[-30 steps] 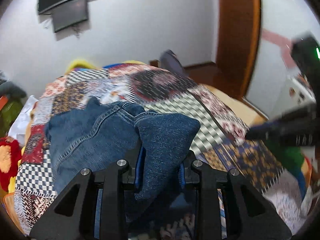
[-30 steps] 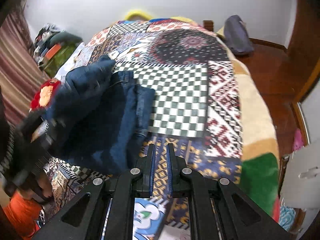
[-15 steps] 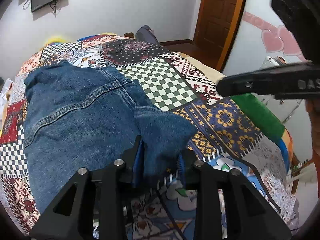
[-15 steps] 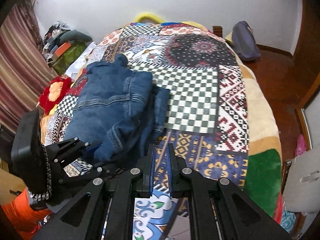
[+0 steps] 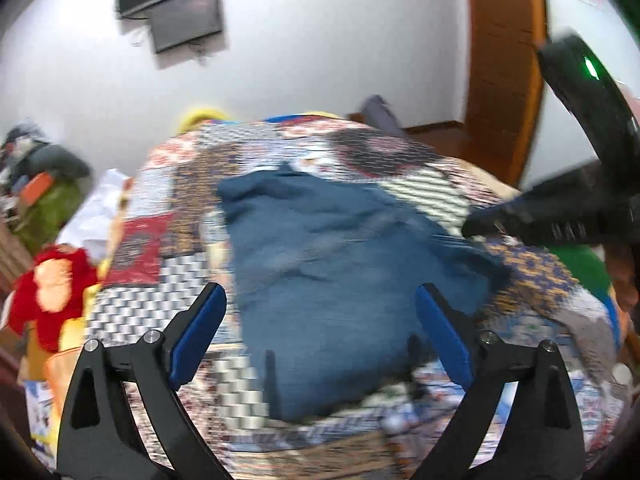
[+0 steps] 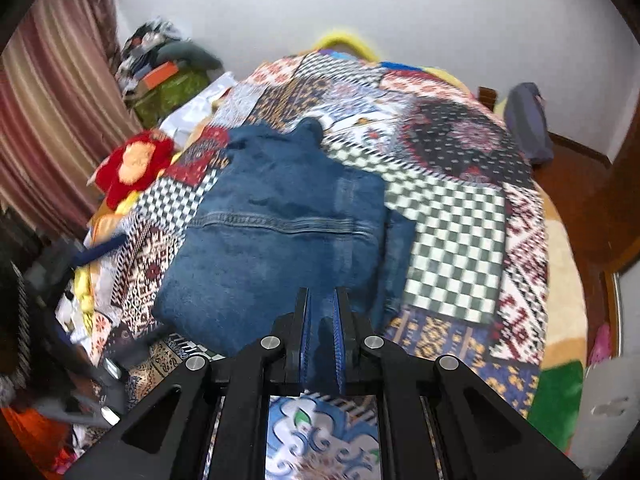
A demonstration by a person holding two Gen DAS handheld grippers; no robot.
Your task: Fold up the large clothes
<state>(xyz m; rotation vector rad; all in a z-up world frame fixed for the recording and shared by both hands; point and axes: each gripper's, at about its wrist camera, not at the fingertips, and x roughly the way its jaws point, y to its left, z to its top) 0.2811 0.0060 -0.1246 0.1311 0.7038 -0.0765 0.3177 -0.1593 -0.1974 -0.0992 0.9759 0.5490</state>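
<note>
Lying just ahead of the left gripper [image 5: 320,336], whose jaws have just sprung wide and empty, the folded denim [image 5: 340,272] runs lengthwise away; the right gripper [image 6: 320,316] stays pressed together at its near edge.

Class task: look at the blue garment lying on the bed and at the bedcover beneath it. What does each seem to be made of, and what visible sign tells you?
Blue garment: looks like denim, matte and faded, with a raised double-stitched seam across it. Bedcover: seemingly soft printed fabric in patchwork-style checks and motifs; weave too blurred to tell.
</note>
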